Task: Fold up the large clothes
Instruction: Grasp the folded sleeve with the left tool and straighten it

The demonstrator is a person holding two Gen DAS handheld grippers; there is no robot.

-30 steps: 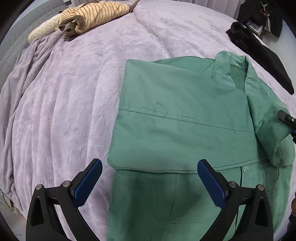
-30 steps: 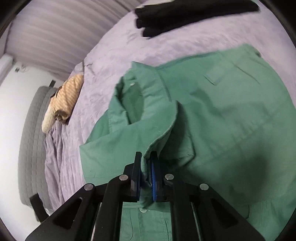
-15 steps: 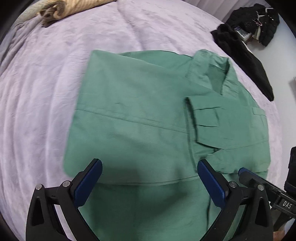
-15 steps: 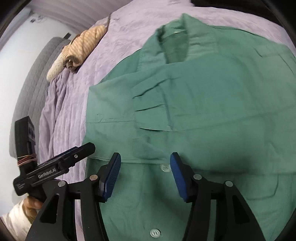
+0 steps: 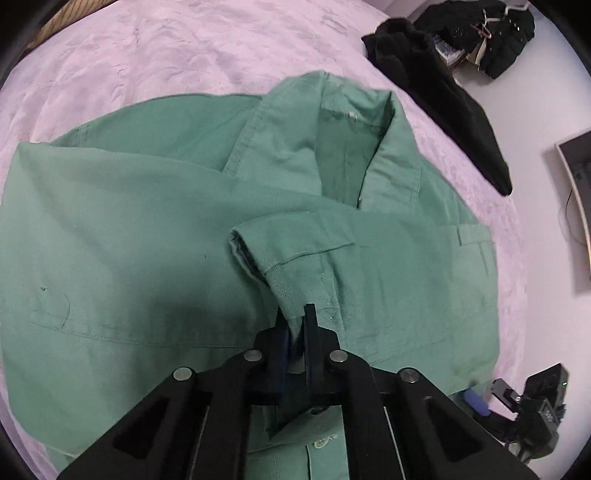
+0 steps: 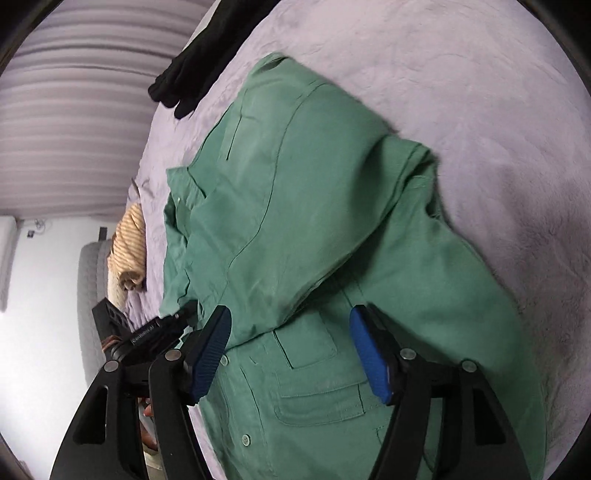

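Observation:
A large green shirt (image 5: 129, 258) lies on the lilac bedspread (image 5: 184, 48), collar (image 5: 347, 147) at the far end, one sleeve folded across the chest. My left gripper (image 5: 297, 332) is shut on the cuff (image 5: 291, 266) of that folded sleeve and holds it slightly lifted. My right gripper (image 6: 291, 350) is open and empty, hovering over the shirt (image 6: 295, 203) near its chest pocket (image 6: 317, 391). The left gripper shows in the right wrist view (image 6: 184, 315) at the shirt's left edge.
A black garment (image 5: 436, 92) lies at the bed's far right edge; it also shows in the right wrist view (image 6: 192, 70). A striped beige garment (image 6: 127, 251) lies near the grey headboard (image 6: 88, 295). Dark items (image 5: 495, 33) sit on the white floor.
My right gripper has let go of the sleeve cuff, opened and swung to the shirt's other side. My left gripper has moved in over the shirt and shut on that cuff.

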